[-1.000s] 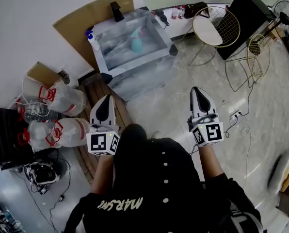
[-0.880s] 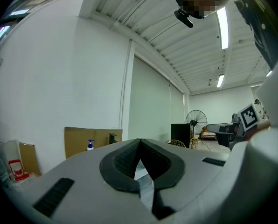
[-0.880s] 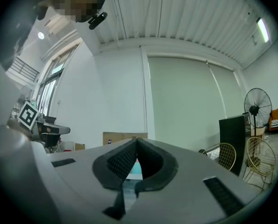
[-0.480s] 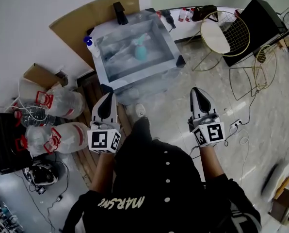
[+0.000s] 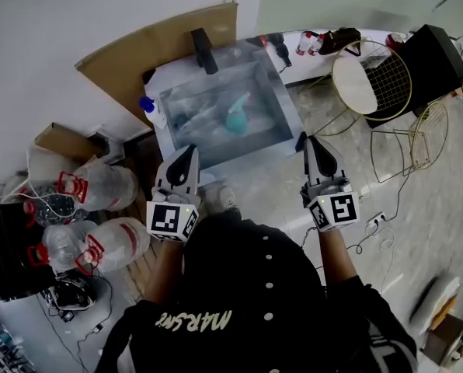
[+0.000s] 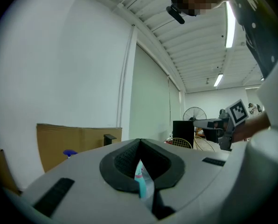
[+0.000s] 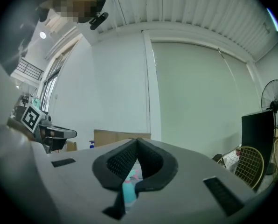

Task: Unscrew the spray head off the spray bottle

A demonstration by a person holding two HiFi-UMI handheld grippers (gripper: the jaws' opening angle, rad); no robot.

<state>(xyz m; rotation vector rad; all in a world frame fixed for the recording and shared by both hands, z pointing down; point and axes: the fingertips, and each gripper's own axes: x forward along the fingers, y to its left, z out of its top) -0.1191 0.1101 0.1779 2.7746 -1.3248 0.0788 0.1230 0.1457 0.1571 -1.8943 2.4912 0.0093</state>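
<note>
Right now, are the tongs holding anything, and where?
Nothing. The left tongs and right tongs are both shut and empty. The teal spray bottle sits untouched on the table.

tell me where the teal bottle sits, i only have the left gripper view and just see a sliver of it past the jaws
observer: The teal spray bottle is near the middle of the grey table, straight ahead of both grippers.
operator: is the right one holding anything
observer: No. The right gripper has its jaws together with nothing between them.
operator: anything on the floor to my left
observer: Yes, big clear water jugs with red handles lie there, beside the left gripper.
</note>
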